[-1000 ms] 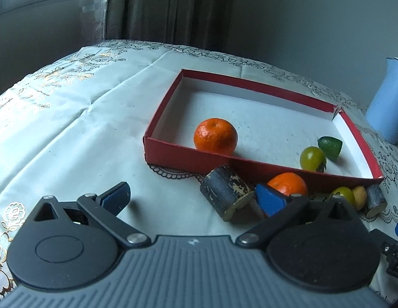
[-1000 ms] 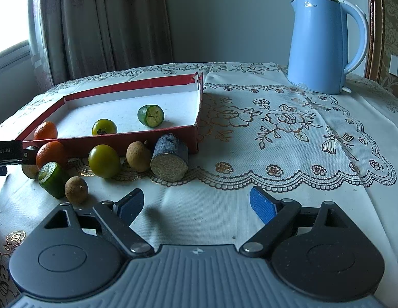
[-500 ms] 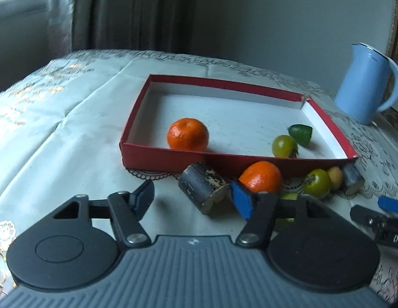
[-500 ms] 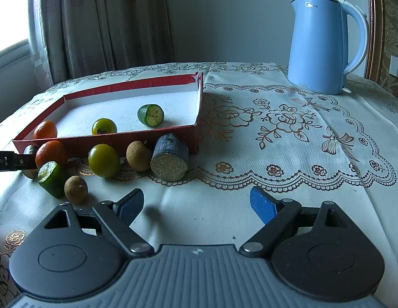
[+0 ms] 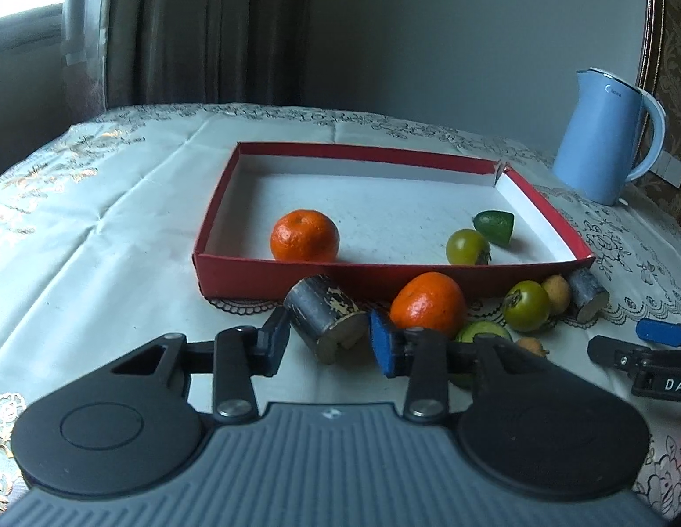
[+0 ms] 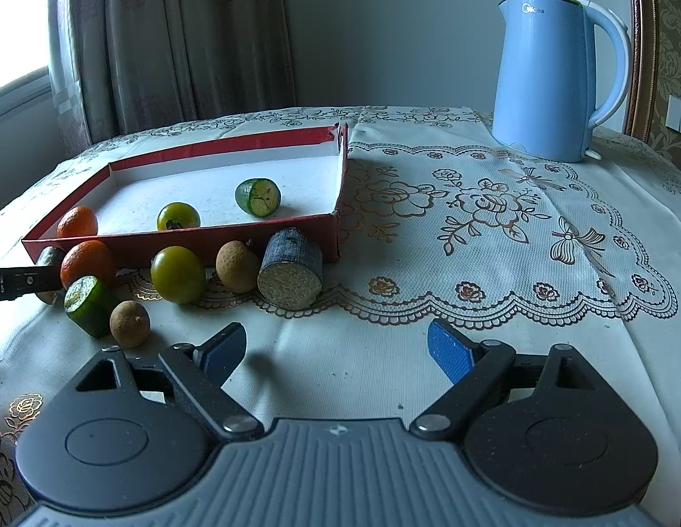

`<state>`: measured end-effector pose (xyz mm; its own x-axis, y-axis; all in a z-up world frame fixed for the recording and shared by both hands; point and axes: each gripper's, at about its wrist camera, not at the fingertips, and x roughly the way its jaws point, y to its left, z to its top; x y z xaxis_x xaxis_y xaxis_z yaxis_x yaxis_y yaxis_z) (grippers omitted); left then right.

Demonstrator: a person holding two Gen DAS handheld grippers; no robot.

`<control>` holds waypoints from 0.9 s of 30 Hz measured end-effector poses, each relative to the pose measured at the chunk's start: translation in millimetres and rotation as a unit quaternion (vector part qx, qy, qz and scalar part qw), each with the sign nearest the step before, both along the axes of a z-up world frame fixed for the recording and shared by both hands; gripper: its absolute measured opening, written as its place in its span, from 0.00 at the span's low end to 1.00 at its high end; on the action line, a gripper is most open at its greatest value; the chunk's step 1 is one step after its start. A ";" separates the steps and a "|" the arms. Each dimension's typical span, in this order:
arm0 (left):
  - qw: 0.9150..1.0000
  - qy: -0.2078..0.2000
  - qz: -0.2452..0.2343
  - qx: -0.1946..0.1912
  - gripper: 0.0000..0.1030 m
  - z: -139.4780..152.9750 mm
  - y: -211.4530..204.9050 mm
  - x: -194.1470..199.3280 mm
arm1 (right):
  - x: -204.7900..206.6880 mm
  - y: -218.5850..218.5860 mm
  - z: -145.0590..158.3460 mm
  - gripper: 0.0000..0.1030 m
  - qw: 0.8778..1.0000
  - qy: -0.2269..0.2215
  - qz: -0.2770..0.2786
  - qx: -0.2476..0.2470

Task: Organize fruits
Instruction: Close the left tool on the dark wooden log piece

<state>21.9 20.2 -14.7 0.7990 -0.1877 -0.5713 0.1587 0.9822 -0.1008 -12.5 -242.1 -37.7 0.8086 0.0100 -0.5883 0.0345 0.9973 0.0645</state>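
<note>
My left gripper (image 5: 329, 340) is closing on a dark stubby cane piece (image 5: 327, 318) that lies in front of the red box (image 5: 296, 281); both blue pads touch its sides. A tangerine (image 5: 428, 303) lies just right of it, outside the box. In the box are another tangerine (image 5: 305, 241), a green tomato (image 5: 465, 246) and a green cut fruit (image 5: 494, 226). My right gripper (image 6: 336, 342) stands open over bare cloth, with nothing between its fingers. Ahead of it lie a green tomato (image 6: 178, 274), two longans (image 6: 237, 265), a cut green piece (image 6: 88, 305) and a second cane piece (image 6: 290, 274).
A blue kettle (image 6: 555, 74) stands at the back right of the table. The lace cloth (image 6: 494, 228) spreads to the right of the box. Curtains and a window lie behind the table at the left. The left gripper's finger (image 6: 24, 283) pokes in beside the fruit.
The left gripper's jaws have drawn in from wide open to the sides of the cane piece, and its view has swung right. The right gripper has not moved.
</note>
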 end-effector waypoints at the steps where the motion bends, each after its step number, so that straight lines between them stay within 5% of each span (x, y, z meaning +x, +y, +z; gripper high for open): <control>1: 1.000 -0.002 0.000 0.000 0.35 0.2 0.5 -0.8 | 0.0 0.0 0.0 0.87 1.000 0.000 0.000 0.000; 27: 0.999 -0.030 0.013 0.004 0.30 1.3 9.2 -15.9 | -0.2 -0.5 0.1 0.87 1.000 0.000 0.000 -0.001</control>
<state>5.9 29.4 -13.4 0.8358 -0.1626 -0.5244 0.1394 0.9867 -0.0837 -12.7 -242.6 -37.6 0.8084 0.0091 -0.5885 0.0349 0.9974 0.0634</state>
